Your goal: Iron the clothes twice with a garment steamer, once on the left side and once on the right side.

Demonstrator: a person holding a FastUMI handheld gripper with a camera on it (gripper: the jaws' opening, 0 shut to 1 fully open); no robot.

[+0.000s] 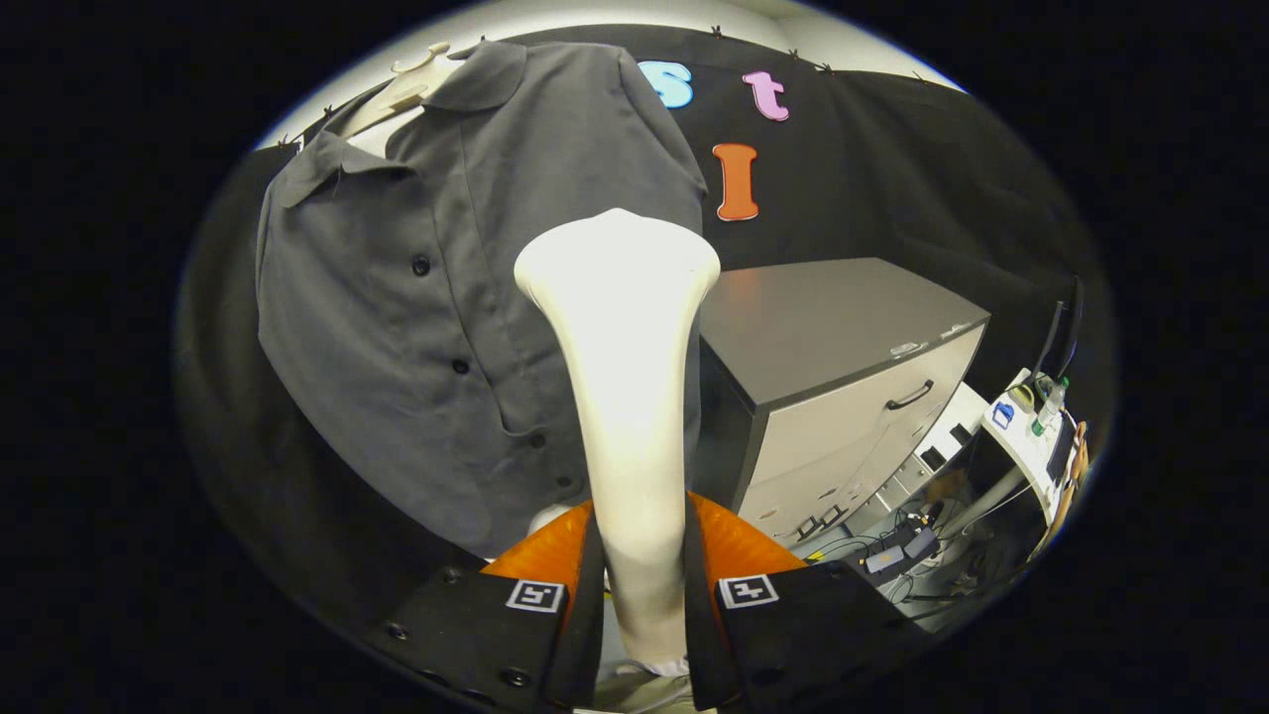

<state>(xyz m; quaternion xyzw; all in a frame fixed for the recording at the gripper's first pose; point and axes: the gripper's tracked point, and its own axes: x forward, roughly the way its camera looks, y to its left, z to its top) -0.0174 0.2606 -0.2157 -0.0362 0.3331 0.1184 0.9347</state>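
A dark grey shirt (426, 297) hangs on a pale hanger (406, 89) against the black cloth wall, far and to the left of the tool. It is short-sleeved, collared, and buttoned down the front with a row of dark buttons; its hem falls close to the left finger.

To the right, beyond the tool, stands a cabinet (843, 377) with a dark grey top and light drawer fronts; one drawer carries a dark curved handle (910, 395). Further right and lower, a clutter of cables and small boxes (897, 555) lies on the floor, and beside it is a white piece of equipment (1031, 436) with small items on top, too small to make out.

The white garment steamer (620, 397) rises straight ahead from between the fingers. Its slim handle widens into a flat, rounded head that overlaps the shirt's right side at about chest height; whether the head touches the fabric cannot be told.

The tool (642, 595) is clamped on the steamer's handle, one finger pressing on each side.
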